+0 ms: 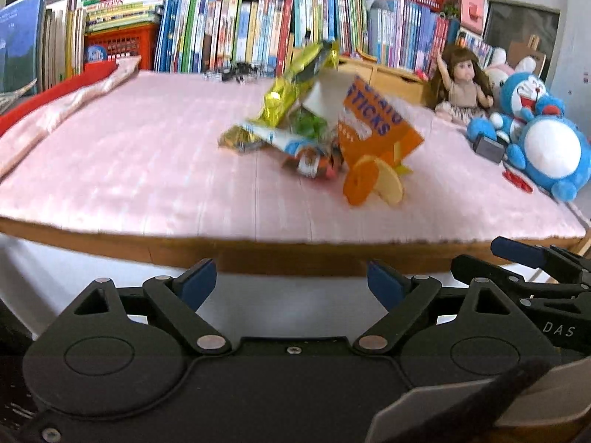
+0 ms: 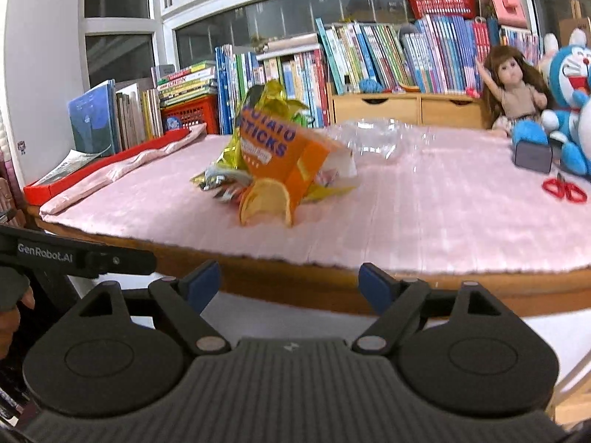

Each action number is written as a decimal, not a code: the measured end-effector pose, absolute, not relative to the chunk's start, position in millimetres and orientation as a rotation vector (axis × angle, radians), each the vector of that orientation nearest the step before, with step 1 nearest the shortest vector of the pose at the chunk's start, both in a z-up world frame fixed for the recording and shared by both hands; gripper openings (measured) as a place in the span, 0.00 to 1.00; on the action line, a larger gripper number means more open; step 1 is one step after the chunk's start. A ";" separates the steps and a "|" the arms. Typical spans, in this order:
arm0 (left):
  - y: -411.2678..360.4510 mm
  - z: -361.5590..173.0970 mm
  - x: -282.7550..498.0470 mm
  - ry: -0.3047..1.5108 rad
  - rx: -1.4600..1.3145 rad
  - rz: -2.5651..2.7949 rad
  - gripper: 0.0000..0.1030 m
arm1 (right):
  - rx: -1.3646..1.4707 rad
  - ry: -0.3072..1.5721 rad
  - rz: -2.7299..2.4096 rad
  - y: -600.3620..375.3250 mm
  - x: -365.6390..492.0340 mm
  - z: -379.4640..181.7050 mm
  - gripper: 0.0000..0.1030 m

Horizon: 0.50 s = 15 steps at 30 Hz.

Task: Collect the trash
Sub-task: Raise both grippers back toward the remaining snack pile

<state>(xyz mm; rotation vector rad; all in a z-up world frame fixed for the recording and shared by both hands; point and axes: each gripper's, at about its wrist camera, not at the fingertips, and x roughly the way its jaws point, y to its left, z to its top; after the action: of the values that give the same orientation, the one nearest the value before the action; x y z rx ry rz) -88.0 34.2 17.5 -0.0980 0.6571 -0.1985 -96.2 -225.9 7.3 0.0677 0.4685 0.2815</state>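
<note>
A heap of trash lies mid-table on the pink cloth: an orange potato sticks box point(image 1: 373, 125) point(image 2: 284, 151) with its flaps open, a gold foil wrapper point(image 1: 291, 85) point(image 2: 269, 98) standing behind it, and small colourful wrappers point(image 1: 295, 147) point(image 2: 221, 181) at its foot. A crumpled clear plastic bag point(image 2: 376, 136) lies just behind the heap in the right wrist view. My left gripper point(image 1: 291, 282) is open with nothing in it, held below the table's front edge. My right gripper point(image 2: 290, 282) is open too, also short of the edge. Both are well apart from the heap.
The table point(image 1: 258, 254) has a wooden front edge. Blue plush toys point(image 1: 543, 136), a doll point(image 2: 517, 85), a grey box point(image 2: 533, 157) and red scissors point(image 2: 565, 190) sit at the right. A red tray point(image 2: 107, 164) with folded cloth lies left. Books point(image 1: 240, 29) and a wooden drawer unit point(image 2: 406, 109) line the back.
</note>
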 end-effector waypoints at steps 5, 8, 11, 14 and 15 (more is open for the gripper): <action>38.7 32.9 -72.9 0.604 -0.124 -0.192 0.86 | 0.074 0.432 0.291 -225.2 -80.7 19.9 0.86; 42.5 40.6 -61.4 0.567 -0.140 -0.174 0.86 | 0.077 0.411 0.304 -223.7 -68.3 27.6 0.87; 44.5 44.6 -44.9 0.561 -0.154 -0.155 0.86 | 0.102 0.402 0.314 -222.9 -53.5 35.7 0.88; 46.0 46.1 -28.5 0.556 -0.179 -0.151 0.86 | 0.151 0.399 0.315 -223.9 -35.7 43.3 0.89; 46.3 45.9 -22.8 0.555 -0.186 -0.150 0.86 | 0.165 0.398 0.318 -223.8 -29.5 45.3 0.89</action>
<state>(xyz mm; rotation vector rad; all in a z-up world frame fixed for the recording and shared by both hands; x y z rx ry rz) -22.8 46.3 45.9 -0.1864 0.5552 -0.1505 -29.5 -223.8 45.3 0.1645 0.3980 0.3175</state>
